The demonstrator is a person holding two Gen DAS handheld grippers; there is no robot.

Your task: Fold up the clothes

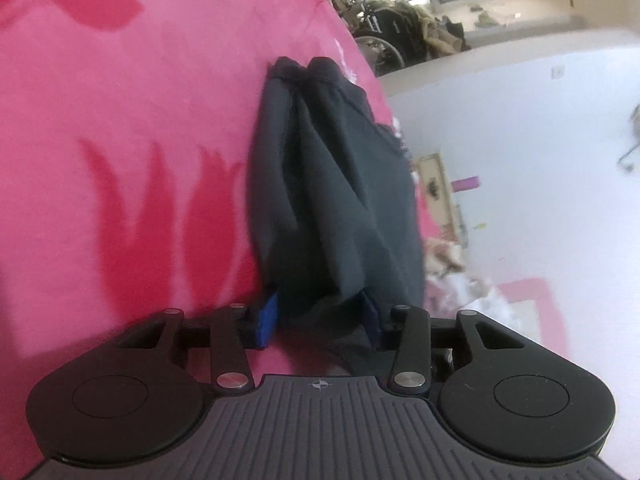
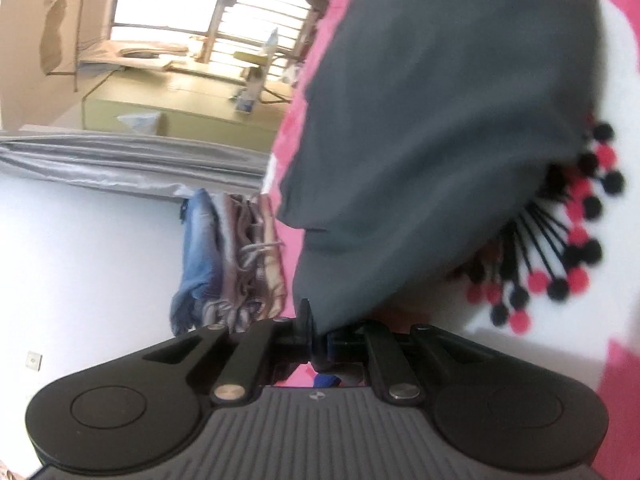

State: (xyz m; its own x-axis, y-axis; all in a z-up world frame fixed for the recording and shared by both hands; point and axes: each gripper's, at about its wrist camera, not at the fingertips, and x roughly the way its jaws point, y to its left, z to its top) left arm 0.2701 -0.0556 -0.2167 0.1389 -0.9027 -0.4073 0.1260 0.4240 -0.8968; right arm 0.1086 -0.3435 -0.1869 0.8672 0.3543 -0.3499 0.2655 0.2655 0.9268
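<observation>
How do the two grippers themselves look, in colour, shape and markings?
Both look alike. The left gripper has a grey ribbed body with a small crosshair mark, two round black discs at its sides, and black link bars with silver pivot pins. Its finger pads are blue. The right gripper has the same ribbed body, discs, bars and pins. No cables, hands or sleeves show in either view.

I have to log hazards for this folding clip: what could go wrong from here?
1. The left tool holds a thick bunch of the dark garment with its fingers fairly wide apart; some layers could slip free and spoil the fold.
2. The right tool pinches only a narrow edge of the garment, so a tug might pull it loose.
3. Both views are motion-blurred; a fast swing could drag the cloth across the pink bedspread and wrinkle it.
</observation>
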